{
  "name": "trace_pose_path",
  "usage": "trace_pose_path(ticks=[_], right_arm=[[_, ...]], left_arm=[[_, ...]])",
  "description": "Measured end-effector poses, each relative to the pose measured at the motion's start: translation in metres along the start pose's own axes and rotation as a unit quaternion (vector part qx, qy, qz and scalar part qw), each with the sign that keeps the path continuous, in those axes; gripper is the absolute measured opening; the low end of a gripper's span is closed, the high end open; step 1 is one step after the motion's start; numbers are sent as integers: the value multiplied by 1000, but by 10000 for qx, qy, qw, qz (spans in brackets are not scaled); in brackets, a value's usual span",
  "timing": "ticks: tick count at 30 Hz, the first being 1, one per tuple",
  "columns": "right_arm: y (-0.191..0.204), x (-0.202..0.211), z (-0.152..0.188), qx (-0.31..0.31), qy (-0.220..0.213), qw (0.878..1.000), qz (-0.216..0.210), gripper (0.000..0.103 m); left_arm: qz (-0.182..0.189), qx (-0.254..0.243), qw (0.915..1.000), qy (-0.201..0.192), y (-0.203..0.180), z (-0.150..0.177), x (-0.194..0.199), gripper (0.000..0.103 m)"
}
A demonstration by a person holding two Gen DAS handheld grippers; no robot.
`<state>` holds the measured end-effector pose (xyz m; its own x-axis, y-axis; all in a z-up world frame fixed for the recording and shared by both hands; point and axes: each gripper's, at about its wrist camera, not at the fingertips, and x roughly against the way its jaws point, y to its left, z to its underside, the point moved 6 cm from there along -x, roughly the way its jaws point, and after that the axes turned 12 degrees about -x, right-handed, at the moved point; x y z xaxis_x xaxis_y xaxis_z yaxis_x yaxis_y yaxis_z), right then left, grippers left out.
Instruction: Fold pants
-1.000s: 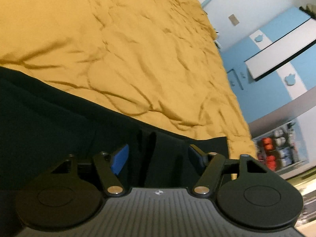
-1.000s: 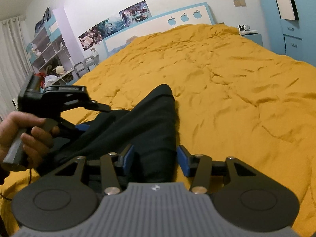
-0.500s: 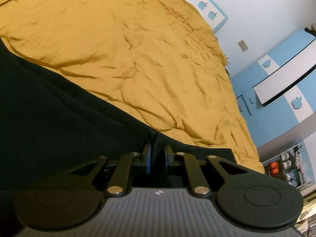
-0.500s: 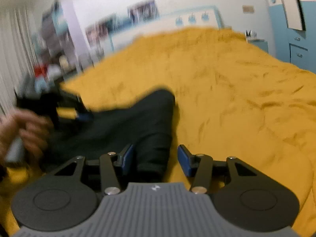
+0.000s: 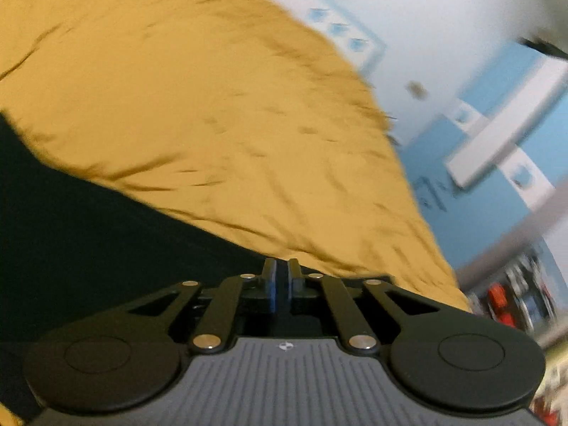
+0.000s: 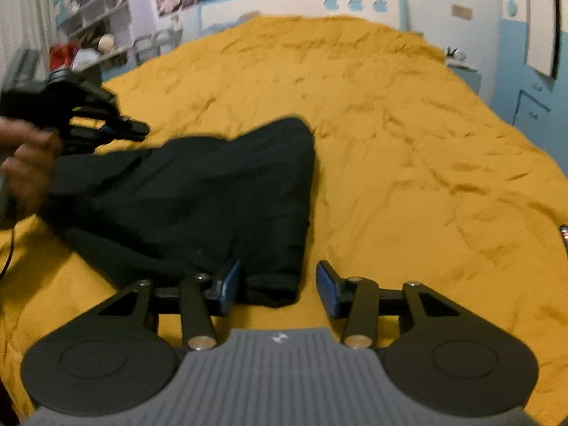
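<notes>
A second ago the left gripper (image 5: 281, 280) stood wide over the black pants (image 6: 198, 198); now its fingers are pinched together on a fold of the dark cloth, and from the right wrist's view it has lifted that corner up off the bed, so the fabric rises in a slack ramp toward the hand (image 6: 25, 163) at the far left. The pants have also spread wider across the yellow bedspread (image 6: 408, 149) than they lay before, reaching out in a broad triangle instead of a narrow strip. The left camera has swung, too: more of the headboard with its apple cut-outs (image 5: 337, 32) and the white wall now show, all smeared by motion.

At the far left of the room the open shelving (image 6: 92, 10) holds a jumble: something red, a pale round thing, other bits too blurred to name. On the right, the blue cabinet (image 6: 532, 106) has its doors closed.

The pants lie on the left half of the bedspread, their near hem end just in front of the right gripper (image 6: 277, 285). That gripper remains spread open, as it was a second ago, its blue-padded fingers (image 6: 229, 284) set either side of the hem end, the left pad close against the cloth, the right one apart from it over bare yellow.
</notes>
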<state>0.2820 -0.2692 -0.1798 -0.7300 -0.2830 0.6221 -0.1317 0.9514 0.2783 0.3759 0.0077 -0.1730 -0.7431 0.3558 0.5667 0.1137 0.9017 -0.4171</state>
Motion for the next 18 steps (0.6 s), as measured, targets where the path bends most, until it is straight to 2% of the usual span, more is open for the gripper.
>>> trace_pose_path(ticks=[3,5,8,9,11,12,15,18], right_arm=[[8,7,-7,43,-426,9991,15,42],[20,10,-13,186,-624,9978,-113,42],[40,4,-14,580,-621,9957,-380,49],[44,-1,-11,681,-526,9954,-415,49],[42,-12,-2,711,-236,9966,-339,48],[39,-17,4,676,-108,9972,-296,48],[32,-14,16,642,-70,9975,-284,48],[30,-4,23,615,-43,9976,-326,48]], left_arm=[[422,-779,9960,118,-39,16,7,18],[599,-1442,9873,278,-67,34,3,18],[903,-1846,9773,523,-87,58,-2,18],[814,-1874,9771,592,-87,63,-5,18],[272,-1782,9799,851,-74,71,-15,14],[212,-1628,9819,945,-67,74,-18,7],[332,-1130,9888,919,-49,74,-11,6],[128,-1176,9898,788,-40,70,8,7]])
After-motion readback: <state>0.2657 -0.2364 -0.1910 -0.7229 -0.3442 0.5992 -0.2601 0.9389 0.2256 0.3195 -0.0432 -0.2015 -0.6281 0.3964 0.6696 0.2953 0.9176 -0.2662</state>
